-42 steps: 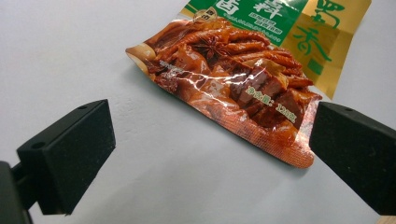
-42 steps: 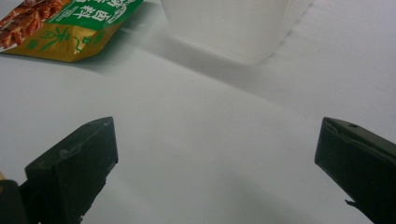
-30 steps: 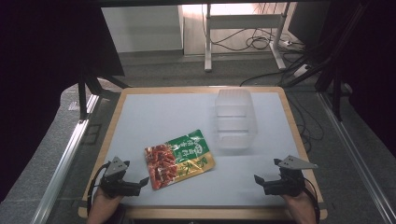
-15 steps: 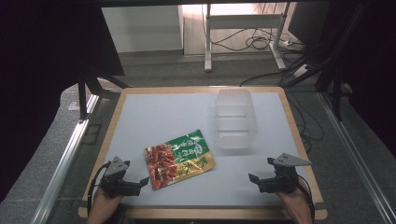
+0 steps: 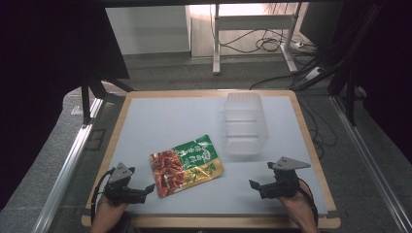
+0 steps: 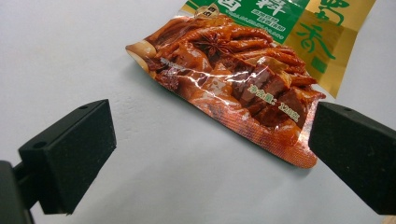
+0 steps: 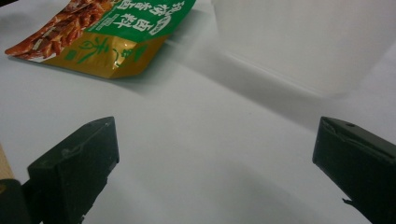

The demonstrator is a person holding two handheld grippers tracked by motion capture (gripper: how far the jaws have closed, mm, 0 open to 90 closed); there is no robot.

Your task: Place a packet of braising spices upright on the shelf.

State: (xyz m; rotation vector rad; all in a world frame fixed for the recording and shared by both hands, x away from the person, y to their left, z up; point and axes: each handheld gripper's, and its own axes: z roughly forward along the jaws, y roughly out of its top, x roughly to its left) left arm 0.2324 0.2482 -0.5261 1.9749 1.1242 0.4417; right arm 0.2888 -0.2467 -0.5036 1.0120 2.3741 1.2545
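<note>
We see the snack packet [image 5: 186,165] lying flat near the middle of the bench [image 5: 160,121], just left of the clear plastic tub [image 5: 244,124]. Our left gripper [image 5: 148,189] sits just beside the packet's near-left corner, fingers apart; our right gripper [image 5: 254,186] waits near the right edge, fingers also apart.

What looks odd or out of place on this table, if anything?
Nothing stands out. The snack packet lies flat and sealed, slanted on the table, with nothing spilled. The clear plastic tub stands upright beside it. The left gripper and right gripper are open and hold nothing.
</note>
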